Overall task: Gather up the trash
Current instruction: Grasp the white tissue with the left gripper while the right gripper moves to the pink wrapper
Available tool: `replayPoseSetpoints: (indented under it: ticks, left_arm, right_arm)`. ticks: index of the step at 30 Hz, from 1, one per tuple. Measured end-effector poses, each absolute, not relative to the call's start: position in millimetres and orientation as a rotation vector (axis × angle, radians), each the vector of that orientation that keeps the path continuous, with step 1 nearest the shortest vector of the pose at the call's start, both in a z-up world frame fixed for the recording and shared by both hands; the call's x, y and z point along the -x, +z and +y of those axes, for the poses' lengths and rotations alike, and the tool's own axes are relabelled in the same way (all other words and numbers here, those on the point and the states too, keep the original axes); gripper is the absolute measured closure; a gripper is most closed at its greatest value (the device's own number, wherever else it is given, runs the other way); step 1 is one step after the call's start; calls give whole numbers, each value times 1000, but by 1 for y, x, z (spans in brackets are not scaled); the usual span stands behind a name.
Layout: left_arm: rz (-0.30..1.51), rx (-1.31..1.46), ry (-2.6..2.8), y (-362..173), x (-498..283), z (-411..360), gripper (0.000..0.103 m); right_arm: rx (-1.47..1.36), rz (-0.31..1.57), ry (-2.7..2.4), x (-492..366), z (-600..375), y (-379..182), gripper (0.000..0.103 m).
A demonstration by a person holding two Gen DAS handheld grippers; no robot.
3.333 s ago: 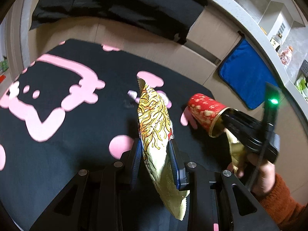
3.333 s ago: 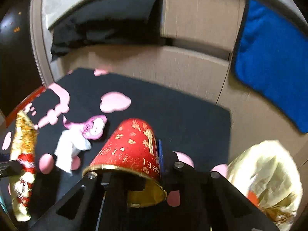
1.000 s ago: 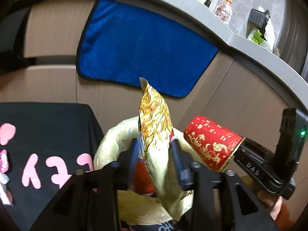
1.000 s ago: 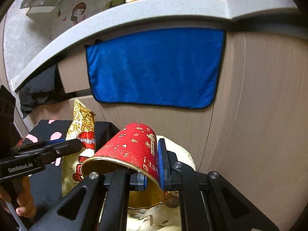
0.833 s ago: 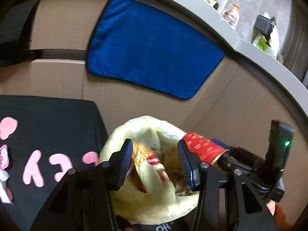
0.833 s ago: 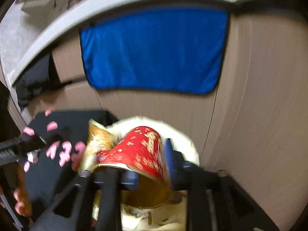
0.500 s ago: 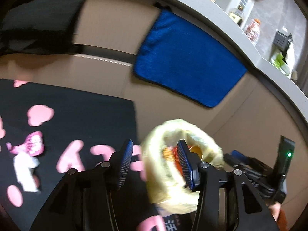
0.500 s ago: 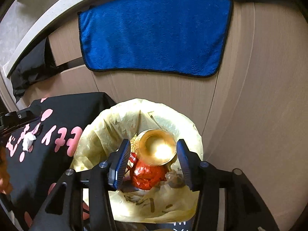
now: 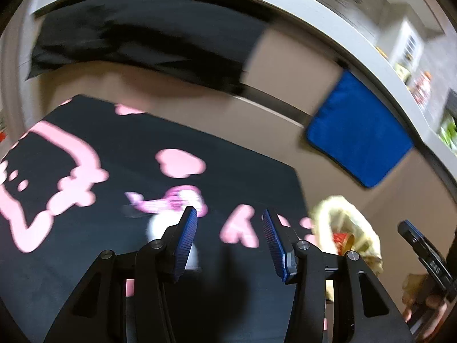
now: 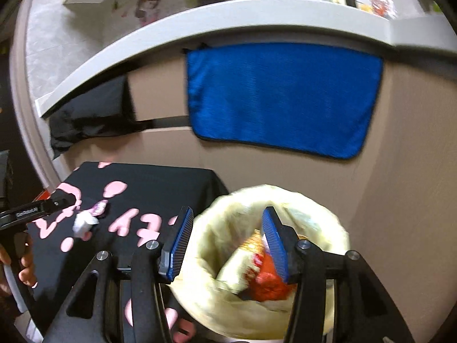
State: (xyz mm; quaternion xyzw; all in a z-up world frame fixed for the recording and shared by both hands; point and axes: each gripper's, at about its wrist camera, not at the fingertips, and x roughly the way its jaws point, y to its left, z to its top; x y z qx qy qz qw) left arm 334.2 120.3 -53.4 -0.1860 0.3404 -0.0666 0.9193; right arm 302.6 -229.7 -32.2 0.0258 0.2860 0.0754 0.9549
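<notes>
Left gripper (image 9: pixel 230 243): jaws apart, nothing between pads, aimed down at black cloth with pink print (image 9: pixel 142 148). Just past the left pad, partly hidden behind it: white crumpled tissue (image 9: pixel 155 228), resting on cloth. Touching or overlapping its far edge: pink-white wrapper (image 9: pixel 177 198); blurred, cannot tell which of the two. Long axis of wrapper roughly left-right in the left wrist view, tissue more of a lump, no clear axis.

Right gripper (image 10: pixel 225 244): jaws apart too, empty, hanging over the yellow-lined trash bag (image 10: pixel 314 208). Inside bag, below pads: red cup (image 10: pixel 267 281) and gold snack packet (image 10: pixel 251 244), both already dropped, not touched by pads.

Key relation: remaining trash sits slightly left of left gripper's centreline and just ahead; well apart from right gripper, off to its left across the cloth (tissue at (image 10: pixel 82 224)). Left hand clearly nearer. Likely next: small shift left and down, pads straddling the tissue. Risk: pinching cloth along with it.

Further back: blue towel (image 10: pixel 282 97) hung on cabinet front, dark garment (image 9: pixel 137 37) under counter edge.
</notes>
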Motion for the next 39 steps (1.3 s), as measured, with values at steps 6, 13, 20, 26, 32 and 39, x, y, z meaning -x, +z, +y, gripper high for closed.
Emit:
replayPoseSetpoints:
  ticks: [6, 13, 20, 26, 32, 39]
  left_arm:
    - [702, 473, -51, -68, -325, 169, 54]
    - [783, 484, -84, -92, -329, 166, 54]
    - [816, 445, -50, -104, -344, 141, 54]
    - [870, 458, -41, -117, -359, 140, 61]
    - [849, 461, -111, -101, -332, 154, 96]
    - [786, 482, -43, -80, -275, 218, 96]
  right_arm:
    - [-54, 602, 234, -310, -191, -35, 55]
    - [-18, 625, 272, -312, -159, -43, 55]
    - [-5, 642, 270, -309, -156, -49, 55]
    - [-11, 641, 261, -307, -160, -47, 55]
    - [-38, 687, 330, -318, -144, -56, 55]
    - [-24, 768, 513, -349, -84, -78, 55]
